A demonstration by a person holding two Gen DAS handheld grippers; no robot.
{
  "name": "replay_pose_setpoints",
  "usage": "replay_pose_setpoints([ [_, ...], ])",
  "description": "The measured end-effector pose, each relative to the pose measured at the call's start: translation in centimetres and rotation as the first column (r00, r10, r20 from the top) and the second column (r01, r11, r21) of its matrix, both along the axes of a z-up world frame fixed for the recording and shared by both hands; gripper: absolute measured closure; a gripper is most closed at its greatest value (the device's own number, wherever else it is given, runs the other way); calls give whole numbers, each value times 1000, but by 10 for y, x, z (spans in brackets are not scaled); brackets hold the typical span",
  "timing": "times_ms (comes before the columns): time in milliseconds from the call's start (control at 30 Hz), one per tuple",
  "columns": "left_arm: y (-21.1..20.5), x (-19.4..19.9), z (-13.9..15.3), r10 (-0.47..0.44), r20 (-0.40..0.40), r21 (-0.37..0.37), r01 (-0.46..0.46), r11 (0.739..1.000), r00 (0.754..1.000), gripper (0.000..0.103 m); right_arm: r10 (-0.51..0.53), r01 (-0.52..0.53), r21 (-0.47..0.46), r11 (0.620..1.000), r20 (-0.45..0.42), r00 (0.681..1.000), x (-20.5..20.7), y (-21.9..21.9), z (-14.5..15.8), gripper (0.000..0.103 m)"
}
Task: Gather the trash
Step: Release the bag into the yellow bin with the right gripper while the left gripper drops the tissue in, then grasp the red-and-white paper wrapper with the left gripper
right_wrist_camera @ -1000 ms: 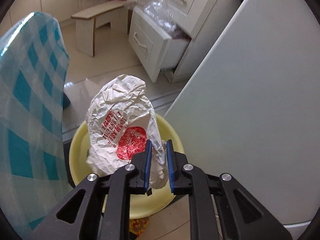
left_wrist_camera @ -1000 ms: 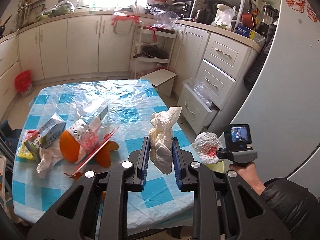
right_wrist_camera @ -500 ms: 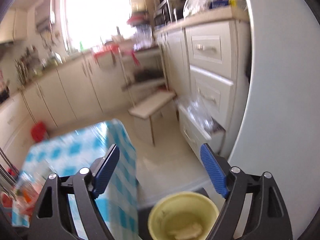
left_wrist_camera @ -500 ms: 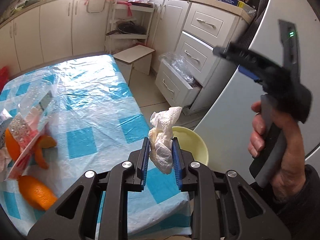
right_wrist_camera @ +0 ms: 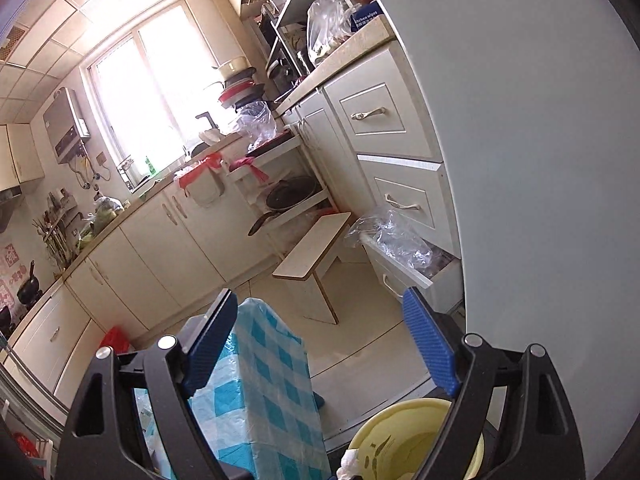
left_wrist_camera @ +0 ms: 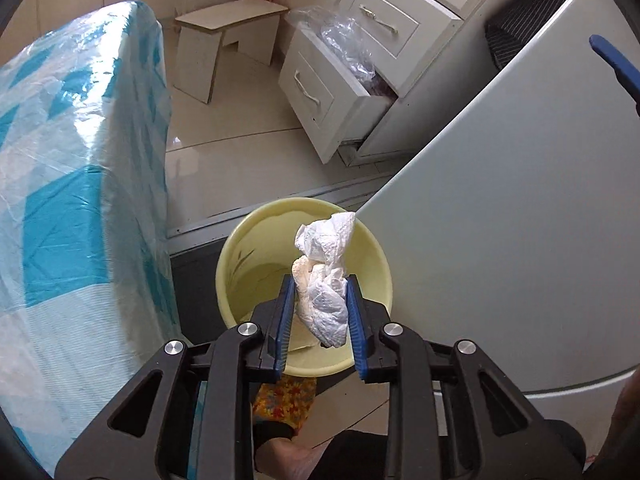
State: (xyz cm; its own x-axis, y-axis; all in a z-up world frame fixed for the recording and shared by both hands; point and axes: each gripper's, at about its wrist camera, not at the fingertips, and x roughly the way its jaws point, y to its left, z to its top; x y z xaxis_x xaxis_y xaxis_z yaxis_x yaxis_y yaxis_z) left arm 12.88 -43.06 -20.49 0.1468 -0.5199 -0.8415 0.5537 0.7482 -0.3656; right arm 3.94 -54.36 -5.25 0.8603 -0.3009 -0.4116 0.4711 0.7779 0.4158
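A crumpled white tissue (left_wrist_camera: 326,240) sits between the blue pads of my left gripper (left_wrist_camera: 320,284), both pads touching it while the jaws are opening. It hangs directly over the yellow bin (left_wrist_camera: 240,248) on the floor beside the table. My right gripper (right_wrist_camera: 320,300) is open wide with nothing between its fingers, raised and facing the kitchen cabinets. One of its blue fingertips (left_wrist_camera: 616,64) shows at the right edge of the left wrist view. In the right wrist view the yellow bin (right_wrist_camera: 384,428) lies low and right, with the tissue (right_wrist_camera: 348,464) at its rim.
The table with a blue checked cloth (left_wrist_camera: 80,160) stands left of the bin, and a pale fridge (left_wrist_camera: 520,200) stands close on its right. Behind them are an open drawer (left_wrist_camera: 320,92) holding a plastic bag and a low white stool (left_wrist_camera: 228,36).
My left gripper has moved with the tissue from above the table to over the bin, tilting downward. My right gripper let a printed wrapper drop into the bin, opened wide and rose.
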Motion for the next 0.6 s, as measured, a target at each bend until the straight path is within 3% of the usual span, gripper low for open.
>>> replay_pose_setpoints([
  [133,-13,-4,5,-35,27,1,35,999,999,61,11,-11,20,1000,5,1000,3,-2,-2,22],
  [433,9,6,18,26,-2,-31,-26,999,1000,50,11,-11,21,1000,5,1000,7,-2,-2,22],
  [600,48,2,45,73,78,-27,-71,997,994,38,21,-21,4,1000,-17,1000,15,4,-3,22],
])
